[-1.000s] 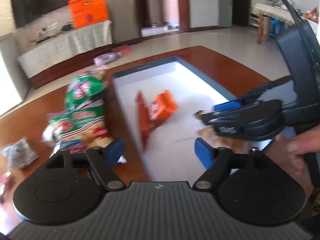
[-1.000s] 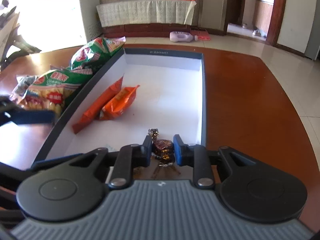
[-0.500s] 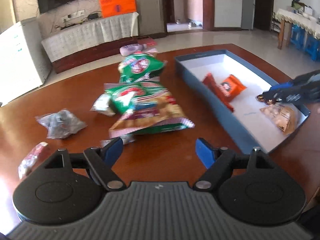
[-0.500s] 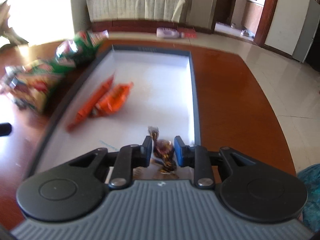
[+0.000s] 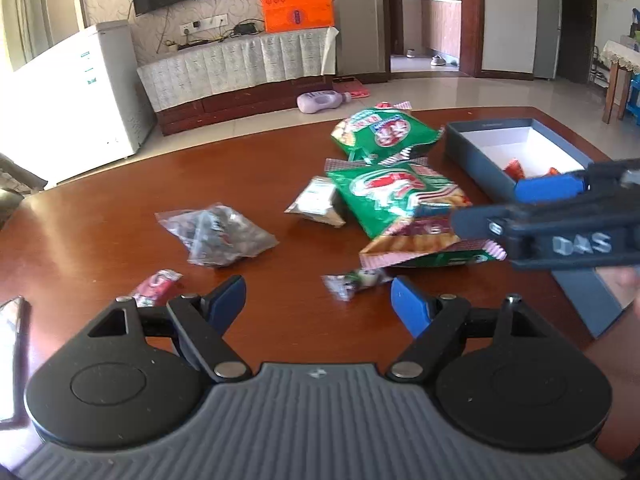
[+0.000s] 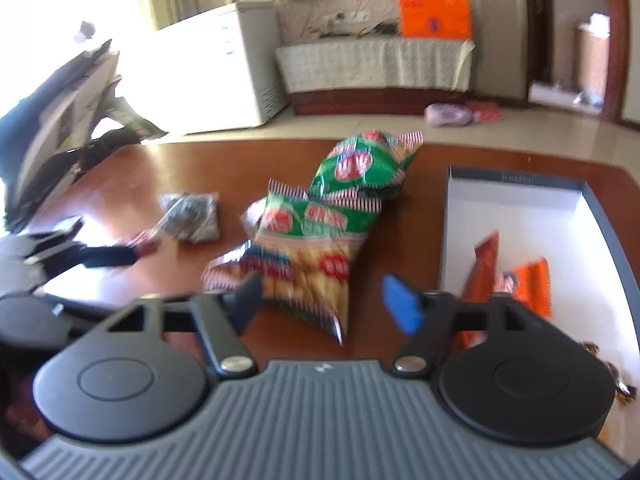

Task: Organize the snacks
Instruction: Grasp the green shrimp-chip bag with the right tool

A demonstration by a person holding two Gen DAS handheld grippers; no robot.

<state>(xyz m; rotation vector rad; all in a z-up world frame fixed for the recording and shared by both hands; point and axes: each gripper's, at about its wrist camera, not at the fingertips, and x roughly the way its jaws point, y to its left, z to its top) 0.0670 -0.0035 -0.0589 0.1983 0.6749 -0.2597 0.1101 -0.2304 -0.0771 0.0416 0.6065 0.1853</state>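
My left gripper (image 5: 320, 300) is open low over the brown table, with a small clear-wrapped candy (image 5: 352, 282) lying just ahead between its fingertips. A red candy (image 5: 156, 286) and a clear bag of dark snacks (image 5: 216, 234) lie to its left. My right gripper (image 6: 324, 300) hangs beside the blue box (image 6: 516, 178); its jaws are opening with nothing pressed between them, and a green snack bag (image 6: 316, 264) lies ahead below them. Inside the box are two orange packets (image 6: 532, 284) and a brown wrapped candy (image 6: 616, 380).
A second green bag (image 5: 384, 132) and a silver packet (image 5: 318, 202) lie mid-table. A dark flat object (image 5: 12, 340) sits at the table's left edge. Beyond the far edge are tiled floor, a white cabinet and a covered bench.
The right gripper let go of the brown candy inside the box, opened, and swung left toward the green bags. The left gripper swung left from the box to the loose snacks.
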